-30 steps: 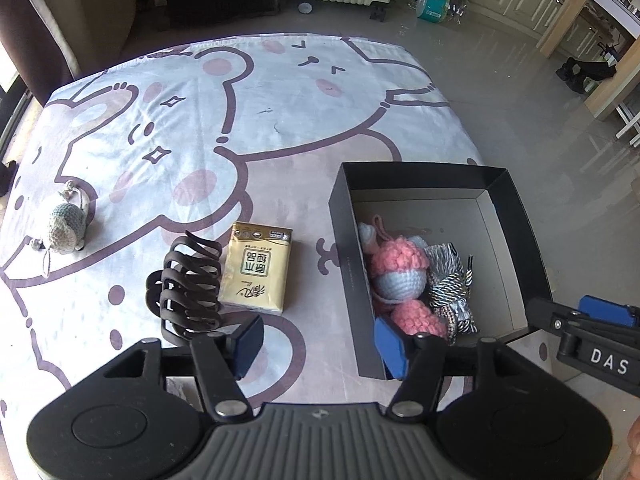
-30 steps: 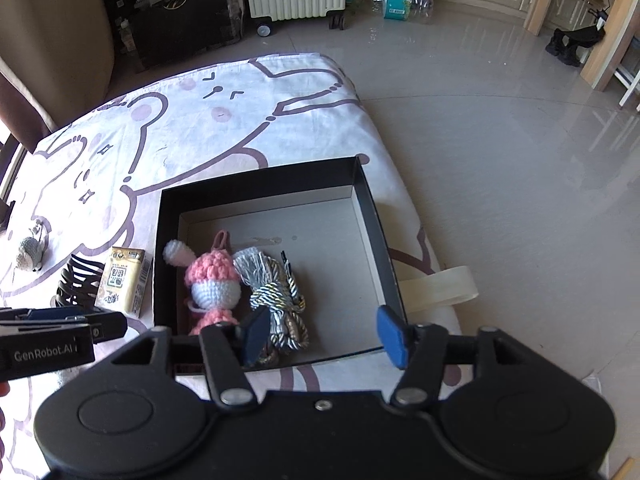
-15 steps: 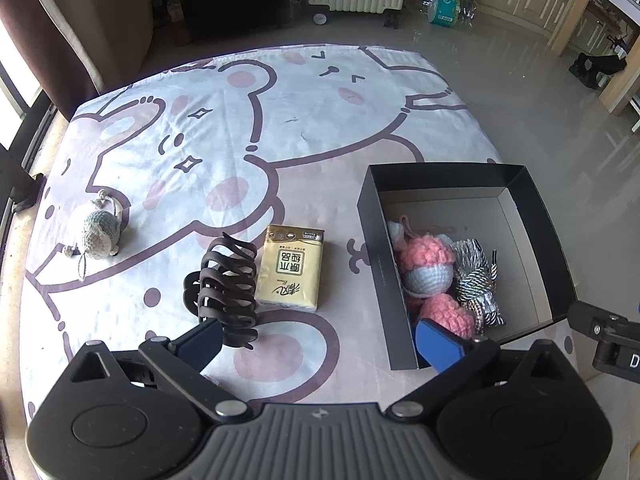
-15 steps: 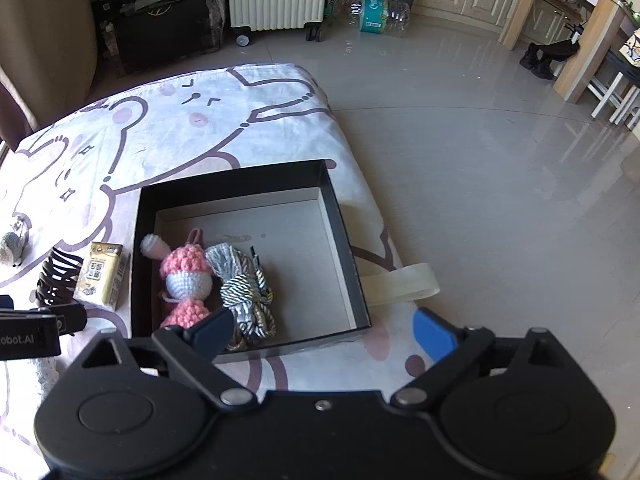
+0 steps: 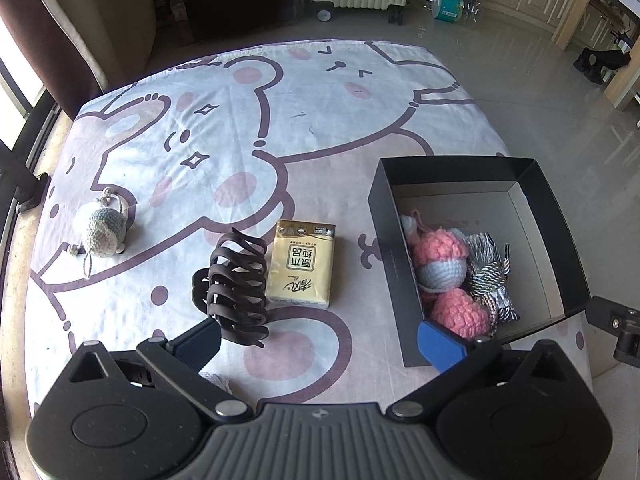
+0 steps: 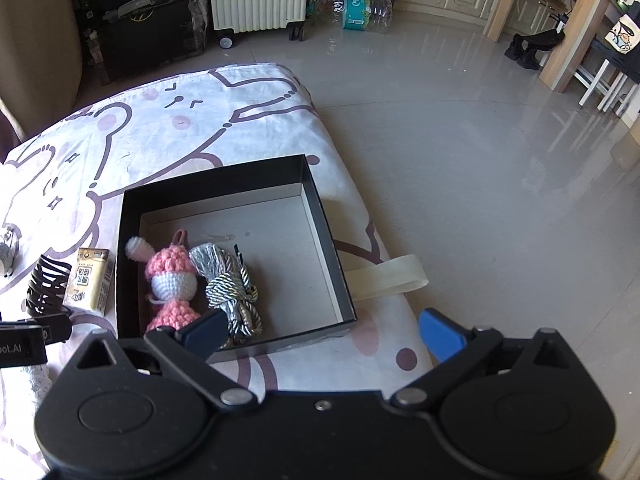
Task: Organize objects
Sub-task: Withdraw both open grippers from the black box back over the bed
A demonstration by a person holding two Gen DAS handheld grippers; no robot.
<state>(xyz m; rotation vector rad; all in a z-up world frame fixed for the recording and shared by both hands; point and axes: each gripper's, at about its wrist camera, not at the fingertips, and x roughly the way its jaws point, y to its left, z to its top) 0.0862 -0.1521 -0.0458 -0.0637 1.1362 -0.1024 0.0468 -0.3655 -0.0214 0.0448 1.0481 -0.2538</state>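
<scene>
We take the black hair claw [image 5: 236, 286] as the likely next thing to put away: it lies on the printed cloth, touching or just beside the yellow tissue pack [image 5: 302, 264], with the black box [image 5: 390, 236] well to its right. The left gripper [image 5: 318, 342] hangs wide apart and empty, its left finger nearly at the claw's near end. The right gripper [image 6: 320, 330] is also spread and empty, above the box's near wall.

Our worry is the claw's curved teeth: a pinch across them could slip or spring it away, and a low approach may nudge the tissue pack. The box sits near the surface's right edge, so a knock could push it toward the floor. Inside, the pink crochet doll [image 6: 172, 280] and cords [image 6: 232, 292] fill the left half; the right half is free. The grey crochet toy [image 5: 102, 230] lies far left, near that edge.
</scene>
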